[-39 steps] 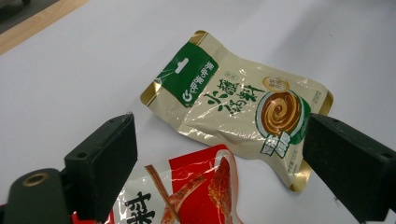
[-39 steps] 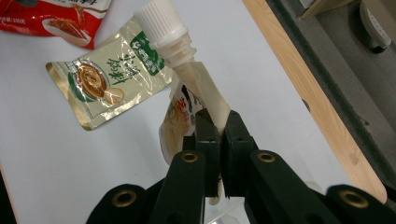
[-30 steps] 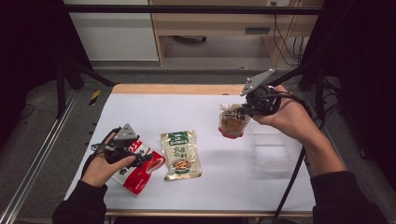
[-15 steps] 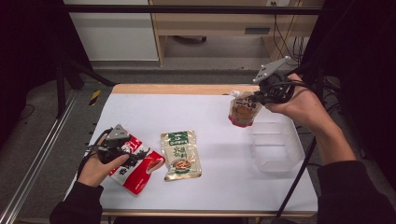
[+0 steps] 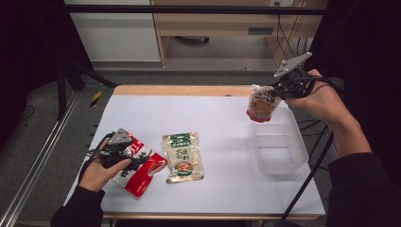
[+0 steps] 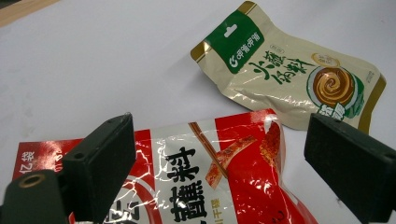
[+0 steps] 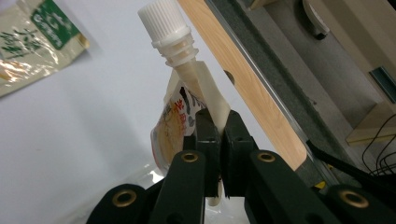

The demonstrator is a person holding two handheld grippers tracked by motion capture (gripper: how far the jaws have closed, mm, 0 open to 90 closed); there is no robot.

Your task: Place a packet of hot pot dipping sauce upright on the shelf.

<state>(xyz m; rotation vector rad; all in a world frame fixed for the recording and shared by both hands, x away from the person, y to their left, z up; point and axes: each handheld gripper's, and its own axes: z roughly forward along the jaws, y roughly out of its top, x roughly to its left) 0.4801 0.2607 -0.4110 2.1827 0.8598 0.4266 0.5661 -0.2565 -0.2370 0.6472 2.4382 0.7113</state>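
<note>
At lower left of the high view, the left hand-held gripper [image 5: 126,158] straddles the red packet [image 5: 140,171], jaws spread. At upper right, the right hand-held gripper [image 5: 278,91] pinches the spout pouch [image 5: 261,104] above the clear tub [image 5: 280,150]. Pouch looks soft, floppy, light; grip the stiffer top seam. Right gripper view shows the white cap [image 7: 165,22].

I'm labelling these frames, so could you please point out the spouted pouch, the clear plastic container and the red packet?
spouted pouch [image 5: 260,106]: high view, on its printed front.
clear plastic container [image 5: 298,149]: high view, on its right rim.
red packet [image 6: 233,168]: left gripper view, on its glossy front between the jaws.
</note>
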